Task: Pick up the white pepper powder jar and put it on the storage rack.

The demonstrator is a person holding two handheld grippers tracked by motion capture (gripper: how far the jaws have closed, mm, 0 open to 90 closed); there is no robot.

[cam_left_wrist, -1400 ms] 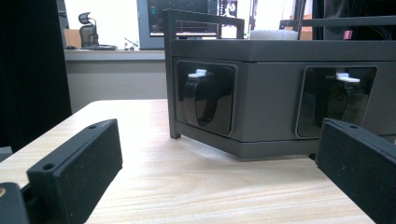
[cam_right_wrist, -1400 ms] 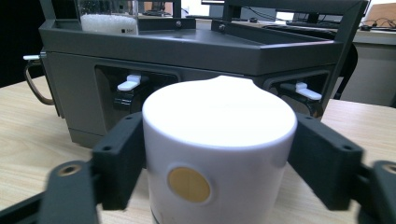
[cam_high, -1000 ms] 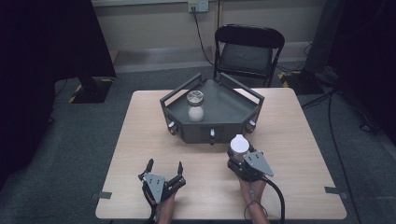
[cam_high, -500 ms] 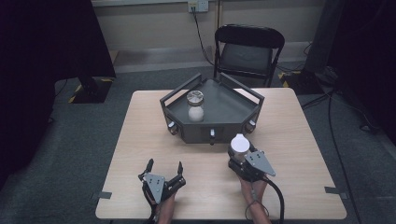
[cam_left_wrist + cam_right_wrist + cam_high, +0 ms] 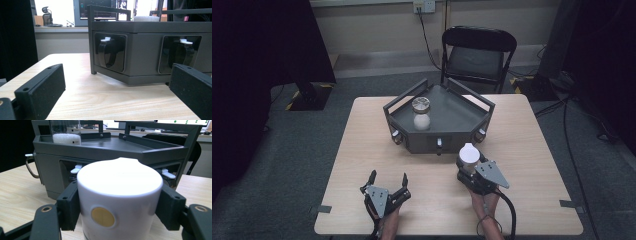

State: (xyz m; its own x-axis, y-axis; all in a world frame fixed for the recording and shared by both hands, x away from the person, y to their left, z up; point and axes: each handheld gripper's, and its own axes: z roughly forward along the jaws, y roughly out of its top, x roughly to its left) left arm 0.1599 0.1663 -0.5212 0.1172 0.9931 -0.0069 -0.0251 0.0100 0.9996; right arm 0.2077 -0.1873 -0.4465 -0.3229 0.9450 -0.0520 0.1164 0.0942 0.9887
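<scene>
A white cylindrical cup [image 5: 120, 177] with a round yellow mark sits between the pads of my right gripper [image 5: 120, 205], which is shut on it. In the high view that cup [image 5: 469, 154] and the right gripper [image 5: 469, 162] are just in front of the dark grey railed tray box [image 5: 422, 144], at its front right. A clear cup with white grains [image 5: 421, 116] stands in the tray, and its grains show in the right gripper view [image 5: 66, 137]. My left gripper [image 5: 388, 176] rests at the table's front left, open with nothing between its fingers, facing the box wall [image 5: 145, 57].
The wooden table [image 5: 362, 145] ends close behind both hands. Black knobs with white tabs [image 5: 108, 51] sit in recesses on the box front. A black folding chair [image 5: 477, 55] stands behind the table, and cables run over the floor at the right.
</scene>
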